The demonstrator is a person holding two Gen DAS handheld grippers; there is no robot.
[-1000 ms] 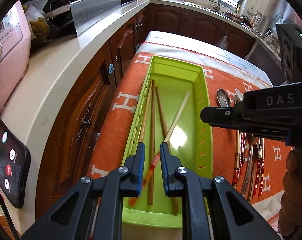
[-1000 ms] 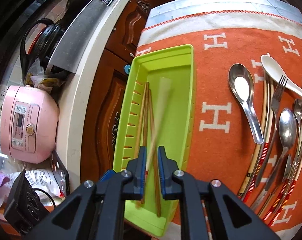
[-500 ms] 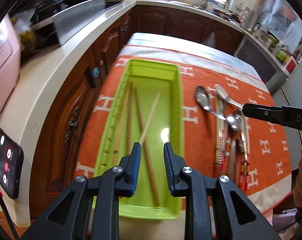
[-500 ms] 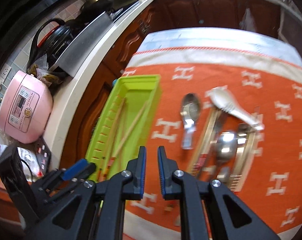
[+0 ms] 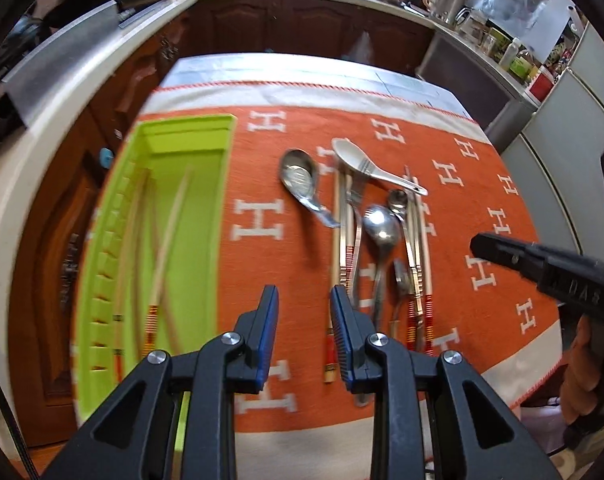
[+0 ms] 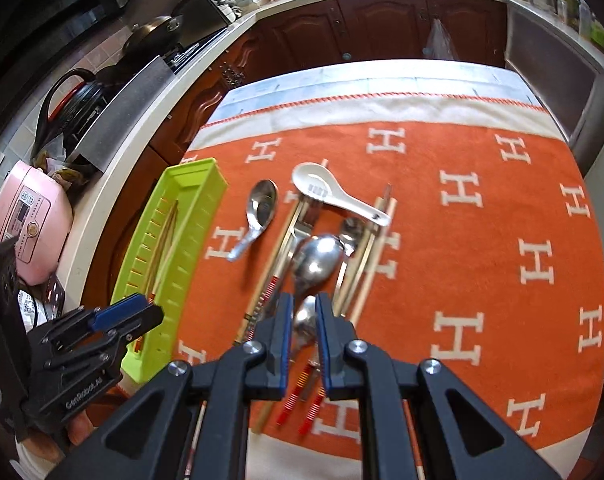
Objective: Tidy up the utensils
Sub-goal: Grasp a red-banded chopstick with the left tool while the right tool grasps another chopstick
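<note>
While hovering empty, slightly parted left gripper (image 5: 303, 312) and right gripper (image 6: 302, 320): aligning along one chopstick (image 5: 335, 240) before clamping.

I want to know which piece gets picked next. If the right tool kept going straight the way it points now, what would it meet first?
Probably the small steel spoon seen between the right tool fingers, in the pile on the orange cloth. The large spoon lies just beyond. Depth is hard to judge here.

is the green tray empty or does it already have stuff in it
Not empty: the green tray already holds several chopsticks lying lengthwise; no spoons or forks are visible in it.
</note>
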